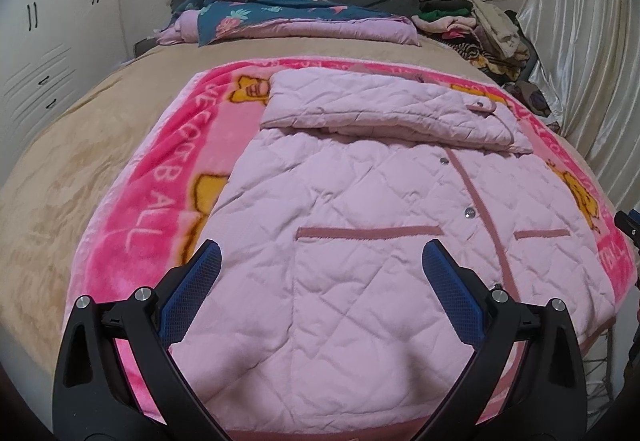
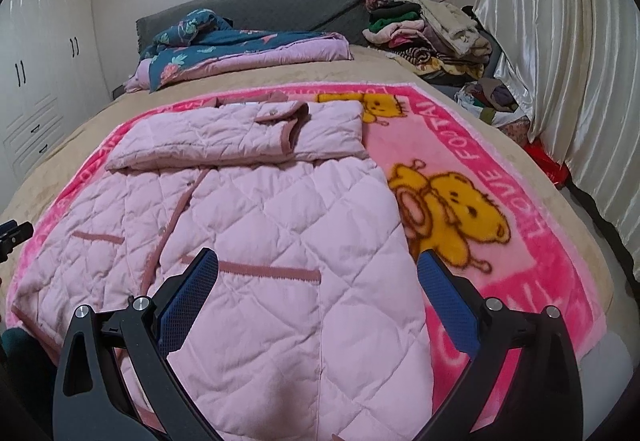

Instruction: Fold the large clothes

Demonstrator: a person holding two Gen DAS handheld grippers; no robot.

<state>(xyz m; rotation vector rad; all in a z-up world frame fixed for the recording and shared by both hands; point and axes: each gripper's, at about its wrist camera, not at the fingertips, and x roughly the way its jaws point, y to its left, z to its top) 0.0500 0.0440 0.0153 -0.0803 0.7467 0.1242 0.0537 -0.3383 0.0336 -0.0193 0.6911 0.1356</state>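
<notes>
Jacket (image 1: 360, 225) on blanket (image 1: 168, 177), quilt (image 1: 288, 21) behind, clothes pile (image 1: 472, 25) right

Pink bear-print blanket (image 2: 472, 177) spread over a tan-covered bed (image 1: 100, 145). Folded teal floral quilt (image 1: 280, 17) against a grey headboard (image 2: 280, 5), beside a heap of mixed clothes (image 2: 432, 33). White wardrobe (image 2: 44, 53) left, pale satin curtain (image 2: 560, 53) right.

Black gripper frames, silver screws, blue fingers (image 1: 452, 293), seemingly mesh-textured.

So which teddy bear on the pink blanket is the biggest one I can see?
The yellow bear right of the pink quilted jacket, near the right tool. It shows whole, with face and body. The smaller bear beyond it is partly hidden under the folded sleeve.
</notes>
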